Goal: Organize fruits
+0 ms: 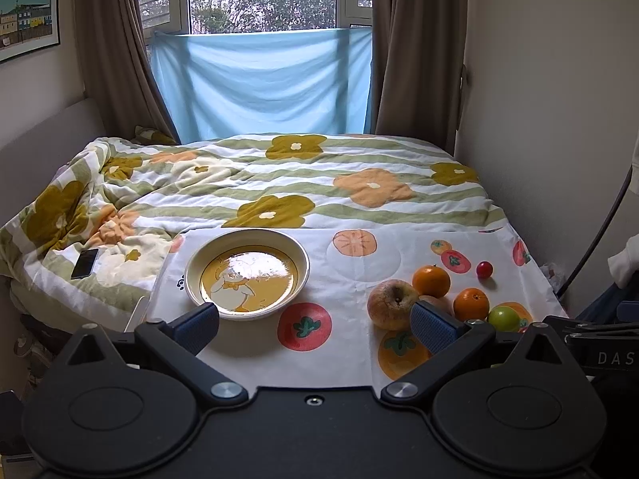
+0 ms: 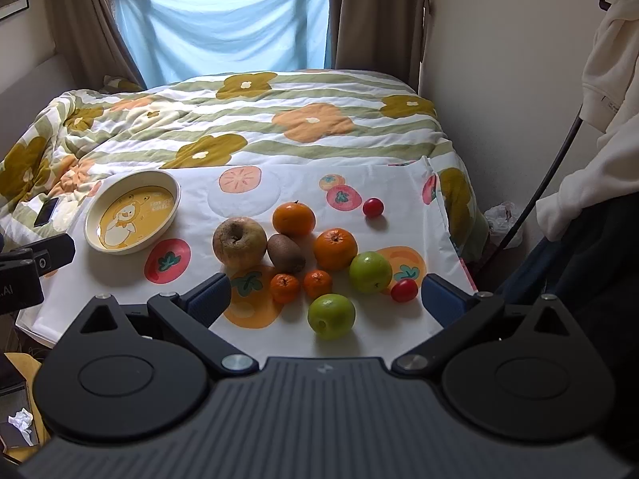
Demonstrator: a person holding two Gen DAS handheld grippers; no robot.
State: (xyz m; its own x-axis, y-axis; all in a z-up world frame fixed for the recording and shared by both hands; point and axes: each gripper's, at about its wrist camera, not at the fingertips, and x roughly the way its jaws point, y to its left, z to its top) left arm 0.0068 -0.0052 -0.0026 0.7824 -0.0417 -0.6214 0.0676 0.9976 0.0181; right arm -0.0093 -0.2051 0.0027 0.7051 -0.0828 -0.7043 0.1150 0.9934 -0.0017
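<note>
A cream and yellow bowl (image 1: 247, 273) (image 2: 131, 211) with a duck picture stands empty on a white fruit-print cloth (image 1: 343, 343) (image 2: 279, 183). To its right lies a cluster of fruit: a brownish apple (image 2: 239, 242) (image 1: 392, 304), a kiwi (image 2: 285, 252), two big oranges (image 2: 334, 248) (image 1: 471, 303), two small mandarins (image 2: 317, 282), two green apples (image 2: 331, 315) (image 1: 504, 318) and two cherry tomatoes (image 2: 404, 290) (image 1: 484, 269). My left gripper (image 1: 315, 325) hovers open near the bowl's front. Over the near fruit, my right gripper (image 2: 325, 299) is open and holds nothing.
The cloth lies on a bed with a flowered quilt (image 1: 279, 175). A phone (image 1: 84, 263) rests on the quilt left of the bowl. A wall and hanging white garment (image 2: 607, 80) stand close on the right. Curtains and a window are behind the bed.
</note>
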